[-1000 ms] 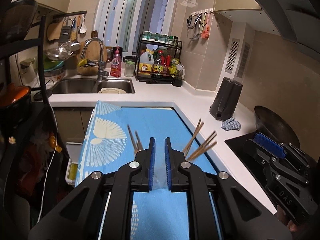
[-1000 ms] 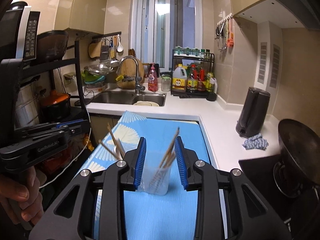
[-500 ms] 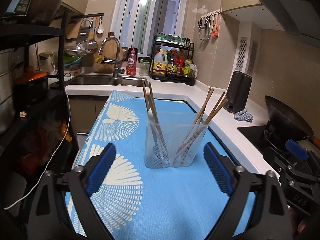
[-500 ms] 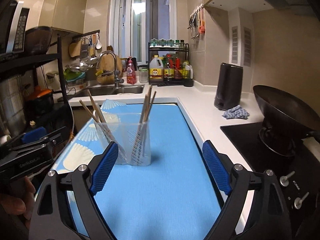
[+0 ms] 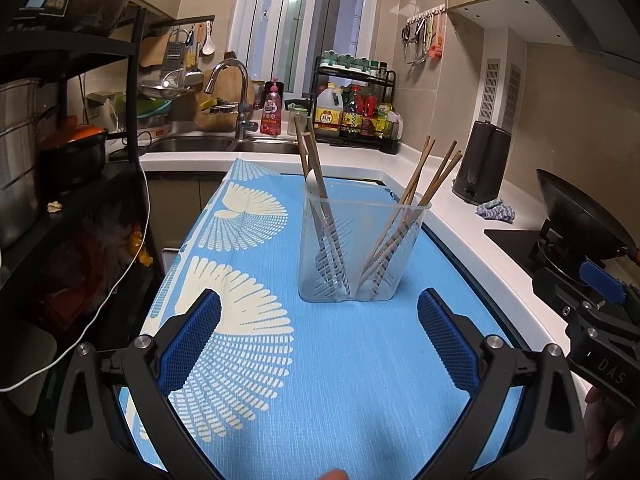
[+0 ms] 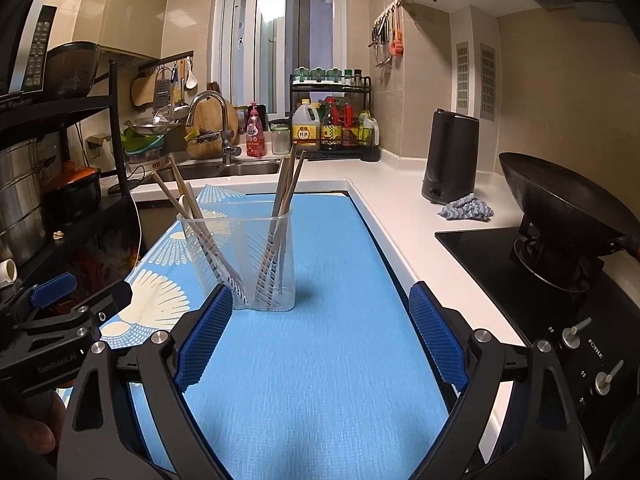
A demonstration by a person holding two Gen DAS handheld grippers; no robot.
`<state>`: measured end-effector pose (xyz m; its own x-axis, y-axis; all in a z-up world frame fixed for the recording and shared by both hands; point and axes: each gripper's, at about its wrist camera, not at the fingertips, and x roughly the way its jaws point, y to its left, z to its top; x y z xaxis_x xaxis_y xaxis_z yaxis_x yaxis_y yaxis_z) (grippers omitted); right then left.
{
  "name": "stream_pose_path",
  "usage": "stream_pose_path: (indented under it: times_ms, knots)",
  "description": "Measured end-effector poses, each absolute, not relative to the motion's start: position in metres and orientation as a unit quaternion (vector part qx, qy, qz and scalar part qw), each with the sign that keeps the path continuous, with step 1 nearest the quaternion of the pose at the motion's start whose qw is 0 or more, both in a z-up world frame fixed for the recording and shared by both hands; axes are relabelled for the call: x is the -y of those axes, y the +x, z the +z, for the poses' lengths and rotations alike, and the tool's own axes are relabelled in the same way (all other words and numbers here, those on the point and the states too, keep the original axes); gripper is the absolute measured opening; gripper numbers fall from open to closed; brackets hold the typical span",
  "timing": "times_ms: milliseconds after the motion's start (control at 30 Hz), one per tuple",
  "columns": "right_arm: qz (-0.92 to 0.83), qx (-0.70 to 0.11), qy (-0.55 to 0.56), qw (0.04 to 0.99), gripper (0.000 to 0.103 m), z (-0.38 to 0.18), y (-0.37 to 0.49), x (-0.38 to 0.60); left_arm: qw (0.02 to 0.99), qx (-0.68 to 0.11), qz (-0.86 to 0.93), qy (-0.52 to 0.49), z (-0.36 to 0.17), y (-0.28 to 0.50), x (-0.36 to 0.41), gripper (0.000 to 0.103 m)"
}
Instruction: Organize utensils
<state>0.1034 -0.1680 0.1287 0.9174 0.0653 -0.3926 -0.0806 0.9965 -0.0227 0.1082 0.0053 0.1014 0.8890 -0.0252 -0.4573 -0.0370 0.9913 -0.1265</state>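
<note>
Clear two-compartment holder (image 5: 362, 252) upright on blue mat, wooden chopsticks (image 5: 416, 196) leaning in both halves

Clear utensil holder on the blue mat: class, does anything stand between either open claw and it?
Nothing visible does. Bare blue mat is all that lies between the open left claw and the clear utensil holder with its chopsticks. From the right claw the path is equally free, the holder sitting just ahead-left.

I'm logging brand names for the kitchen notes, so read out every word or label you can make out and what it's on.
"FOTILE": on the hob panel, beside the knobs.
"GenRobot.AI": on the left tool's body.
"DAS": on the right tool's body.
Oil jug, sauce bottles and pink bottle: labels too small to read.
</note>
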Motion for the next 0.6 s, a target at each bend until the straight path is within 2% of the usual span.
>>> stream_pose_path:
  times_ms: [600]
  knots:
    - [0.031, -0.199, -0.025, 0.979, 0.091, 0.1265, 0.0973, 0.1694, 0.970, -0.235, 0.003, -0.069, 0.0990, 0.1031, 0.0002, 0.096]
